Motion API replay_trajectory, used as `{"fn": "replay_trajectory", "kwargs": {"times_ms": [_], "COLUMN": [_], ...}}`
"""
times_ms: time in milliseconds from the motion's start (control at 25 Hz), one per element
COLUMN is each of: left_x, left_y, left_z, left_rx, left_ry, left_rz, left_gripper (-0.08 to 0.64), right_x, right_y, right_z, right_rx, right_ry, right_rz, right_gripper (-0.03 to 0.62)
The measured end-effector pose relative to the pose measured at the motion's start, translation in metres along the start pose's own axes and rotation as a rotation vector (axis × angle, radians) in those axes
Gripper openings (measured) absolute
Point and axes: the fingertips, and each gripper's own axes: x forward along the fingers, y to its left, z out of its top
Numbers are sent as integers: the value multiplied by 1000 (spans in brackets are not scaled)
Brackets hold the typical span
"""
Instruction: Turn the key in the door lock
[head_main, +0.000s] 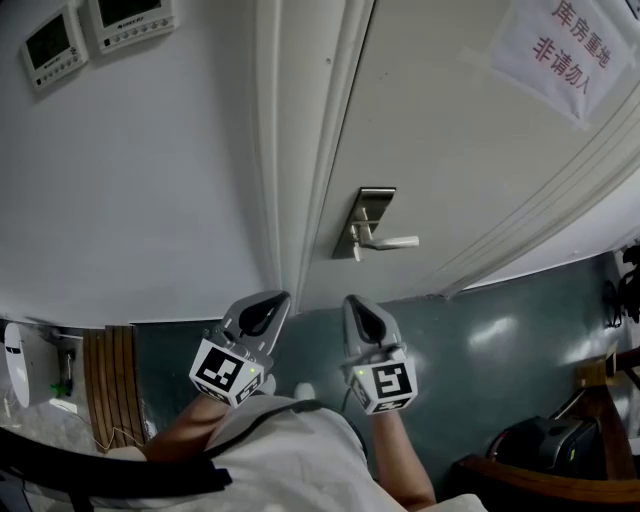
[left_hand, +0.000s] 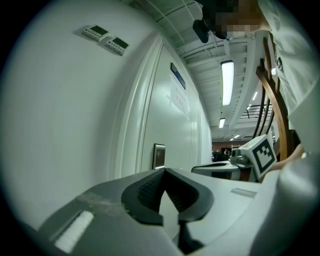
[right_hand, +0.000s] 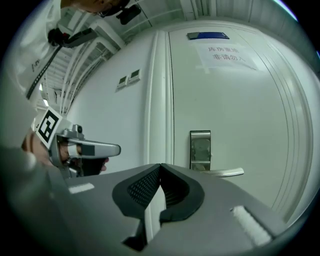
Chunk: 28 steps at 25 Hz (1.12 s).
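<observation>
While standing square to the door (head_main: 450, 150), holding both tools low and level, side by side, near each other but not touching, well short of the lock. Holding the left gripper (head_main: 275, 301) with its jaws together, tip on tip, nothing between them; aiming it at the door frame (head_main: 290, 180) and the wall beside it. Holding the right gripper (head_main: 356, 304) likewise closed on itself, pads meeting, carrying nothing; aiming it at the door leaf, roughly in line with the lock. Noting grey-green floor (head_main: 480, 340) beyond the tips. Finding the lock plate (head_main: 374, 215), metal and upright, mounted close to the door's frame-side edge, well apart from both grippers. Seeing the lever handle (head_main: 396, 241) at its lower end, sticking out level, away from the frame. Not managing to make out a key at the plate. Farther off, logging a paper notice (head_main: 560, 50) with red print on the door, and two wall controllers (head_main: 55, 45) on the wall left of the frame.
</observation>
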Motion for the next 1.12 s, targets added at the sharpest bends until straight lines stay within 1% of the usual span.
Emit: {"fn": "replay_trajectory", "kwargs": {"times_ms": [160,280,480,800,1120], "left_x": [2,2,3,-1,-4], "left_y": [-1,3,9,11,10], "left_z": [4,5,6,8,7], "left_rx": [7,6,8,7,7], "left_ry": [-11,-12,-10,-12,-6], "left_rz": [-19,-20,-23,-24,-31], "left_gripper": [3,3,3,3,3], "right_x": [-7,-11,-10,-11,-14], "right_y": [12,15,13,8,12], "right_z": [15,17,13,22,17], "right_rx": [73,99,100,115,99], "right_ry": [-45,-54,-37,-66,-46], "right_rz": [0,-5,-7,-31,-43], "right_gripper": [9,9,8,8,8]}}
